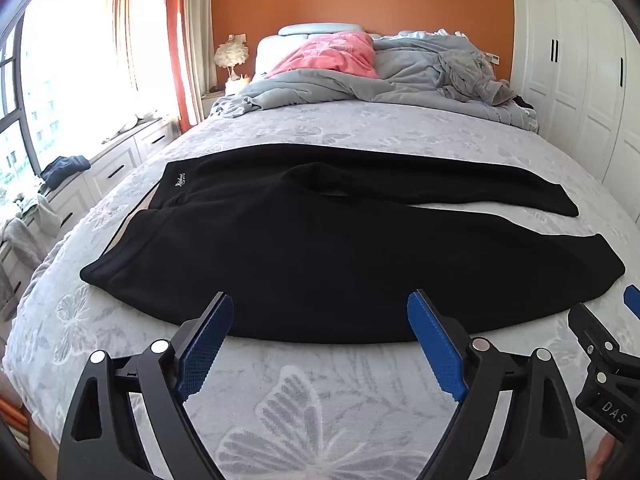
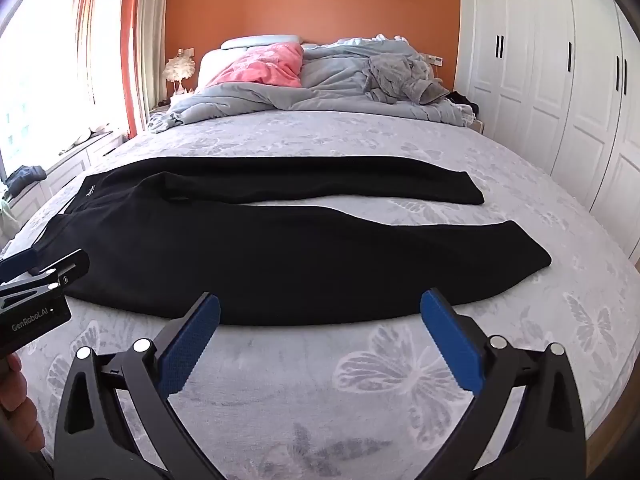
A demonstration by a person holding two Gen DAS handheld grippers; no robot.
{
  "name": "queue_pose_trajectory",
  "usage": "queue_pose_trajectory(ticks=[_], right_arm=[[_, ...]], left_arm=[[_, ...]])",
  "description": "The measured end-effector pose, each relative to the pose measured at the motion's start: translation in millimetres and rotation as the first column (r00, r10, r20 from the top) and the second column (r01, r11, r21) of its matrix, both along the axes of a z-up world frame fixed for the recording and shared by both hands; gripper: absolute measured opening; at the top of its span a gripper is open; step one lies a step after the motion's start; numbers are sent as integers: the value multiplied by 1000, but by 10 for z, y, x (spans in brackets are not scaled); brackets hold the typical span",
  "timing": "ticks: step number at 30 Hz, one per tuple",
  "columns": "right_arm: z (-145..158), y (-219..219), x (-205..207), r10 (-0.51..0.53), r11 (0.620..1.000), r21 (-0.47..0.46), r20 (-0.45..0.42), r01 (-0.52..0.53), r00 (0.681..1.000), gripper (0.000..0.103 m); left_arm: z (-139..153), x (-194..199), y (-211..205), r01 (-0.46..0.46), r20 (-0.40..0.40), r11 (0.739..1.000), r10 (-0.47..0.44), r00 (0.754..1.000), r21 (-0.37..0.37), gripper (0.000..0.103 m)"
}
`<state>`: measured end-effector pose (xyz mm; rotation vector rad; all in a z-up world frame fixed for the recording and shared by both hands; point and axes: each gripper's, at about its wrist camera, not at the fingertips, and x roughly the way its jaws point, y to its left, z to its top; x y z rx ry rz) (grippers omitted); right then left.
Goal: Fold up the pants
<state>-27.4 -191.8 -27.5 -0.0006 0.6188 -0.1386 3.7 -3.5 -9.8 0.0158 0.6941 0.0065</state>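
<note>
Blue ribbed pads faced each other on the left hand-held gripper [image 1: 320,304], its jaws spread wide apart with nothing between them, hovering over the butterfly-patterned grey bedspread [image 1: 296,400]. At 3 o'clock in the left wrist view the right hand-held gripper [image 2: 320,302] showed part of its black body, with the white letters "DAS" legible on it. Its own camera showed its jaws equally far apart and empty. At 9 o'clock in the right wrist view the body of the left tool carried the printed words "GenRobot.AI", with part of a hand [image 2: 16,392] below it.

Just beyond both sets of fingertips lay the black pants [image 1: 320,248], spread flat across the bed, waistband toward 9 o'clock and both legs running toward 3 o'clock, slightly apart at the cuffs. A small white logo [image 1: 181,179] sat near the waistband; its lettering was too small to read. At 12 o'clock a rumpled grey duvet [image 1: 360,88] and a pink pillow [image 1: 332,56] lay against the headboard, before an orange wall. White wardrobe doors [image 2: 540,80] stood at 2 o'clock.
</note>
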Motion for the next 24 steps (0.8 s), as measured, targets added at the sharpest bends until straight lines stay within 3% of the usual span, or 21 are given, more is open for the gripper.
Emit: queue_pose_trajectory(ticks=[24], right_arm=[[-1, -4, -28, 1, 1000, 12, 2, -1, 1000, 98]], left_arm=[[-15, -34, 8, -10, 6, 1000, 10, 1000, 1, 86]])
